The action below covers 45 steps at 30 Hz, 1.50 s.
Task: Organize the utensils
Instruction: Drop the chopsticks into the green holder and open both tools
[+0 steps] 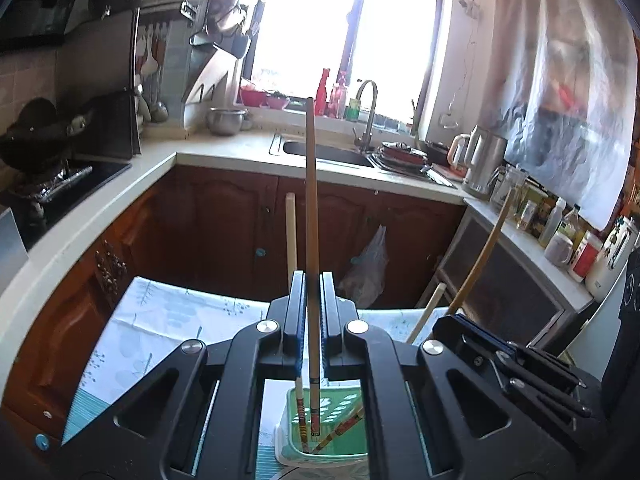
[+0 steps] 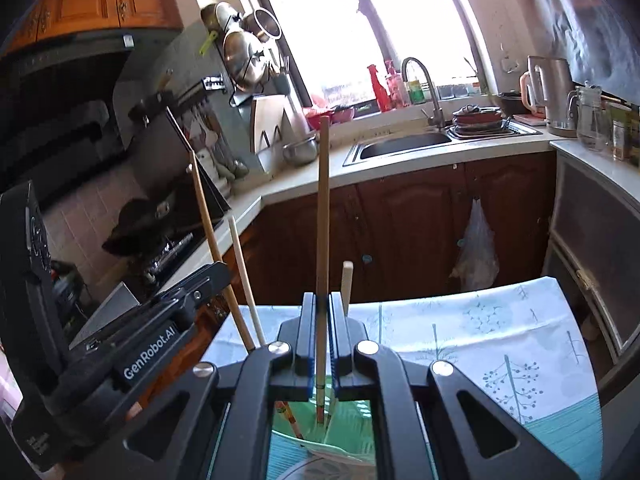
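Right now I have my left gripper (image 1: 312,280) clenched on a chopstick (image 1: 310,200) standing upright between its jaws, the lower tip down in the green holder (image 1: 340,436). Likewise my right gripper (image 2: 322,300) pinches a second chopstick (image 2: 323,200), its tip in the same holder above the patterned tablecloth (image 2: 480,340).

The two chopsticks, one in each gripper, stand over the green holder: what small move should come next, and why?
Probably open the left gripper and let its chopstick drop. Its jaws are shut on the stick, which stands upright with its lower tip already inside the green holder beside other chopsticks. The right gripper holds its chopstick the same way and could follow.
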Available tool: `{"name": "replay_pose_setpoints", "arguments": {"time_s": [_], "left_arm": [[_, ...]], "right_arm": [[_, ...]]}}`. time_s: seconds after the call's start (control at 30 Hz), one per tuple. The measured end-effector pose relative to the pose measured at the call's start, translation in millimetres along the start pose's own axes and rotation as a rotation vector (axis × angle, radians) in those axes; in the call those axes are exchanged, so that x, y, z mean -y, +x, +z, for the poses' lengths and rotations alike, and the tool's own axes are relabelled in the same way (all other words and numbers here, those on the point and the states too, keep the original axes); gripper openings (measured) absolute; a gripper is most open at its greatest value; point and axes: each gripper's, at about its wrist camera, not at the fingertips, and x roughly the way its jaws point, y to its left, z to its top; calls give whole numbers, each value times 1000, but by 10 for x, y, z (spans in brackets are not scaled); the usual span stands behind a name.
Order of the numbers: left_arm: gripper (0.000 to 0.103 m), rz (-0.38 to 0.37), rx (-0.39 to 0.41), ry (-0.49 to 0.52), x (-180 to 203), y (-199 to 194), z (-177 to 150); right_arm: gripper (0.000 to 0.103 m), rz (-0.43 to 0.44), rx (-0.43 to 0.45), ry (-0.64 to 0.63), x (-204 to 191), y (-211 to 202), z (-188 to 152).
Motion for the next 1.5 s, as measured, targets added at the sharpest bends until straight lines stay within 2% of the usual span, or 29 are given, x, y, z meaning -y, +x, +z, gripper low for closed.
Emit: {"name": "replay_pose_setpoints", "arguments": {"time_s": [0.2,0.33,0.43,0.53,0.6,0.67,0.77,0.9,1.07,1.13,1.17,1.2,1.27,1.37,1.5], "left_arm": [[4,-27,7,29,-95,79,-332],[4,-64,-39,36,-124,149,-490],[5,-76,-75,21,-161,219,-542],[20,-80,-94,6,-214,259,-543],[40,-72,-85,-5,-262,255,-530],[46,-86,-81,-19,-325,270,-517],[46,-104,-119,-29,-404,363,-491],[46,-120,-157,-45,-465,517,-473],[46,-190,-186,-56,-510,743,-466],[46,-197,-188,-50,-501,824,-459],[39,-194,-187,-49,-501,855,-457],[24,-192,-193,-48,-505,890,-462],[7,-194,-202,-40,-490,906,-475],[4,-168,-162,2,-438,776,-506],[4,-171,-131,44,-301,495,-525]], "right_arm": [[5,59,-69,-68,-52,174,-193],[6,91,-146,-110,-101,293,-300],[6,83,-184,-118,-107,350,-370],[6,92,-200,-125,-114,358,-414],[6,97,-207,-131,-116,350,-435],[6,99,-210,-139,-117,331,-462],[6,99,-216,-140,-103,323,-483],[6,100,-227,-139,-81,322,-527],[6,113,-233,-137,-71,310,-559],[6,115,-233,-140,-67,303,-567],[6,119,-234,-140,-65,296,-575],[6,119,-235,-142,-67,290,-584],[6,122,-232,-145,-75,273,-590],[6,130,-226,-137,-76,233,-588],[6,141,-214,-135,-98,160,-586]]}}
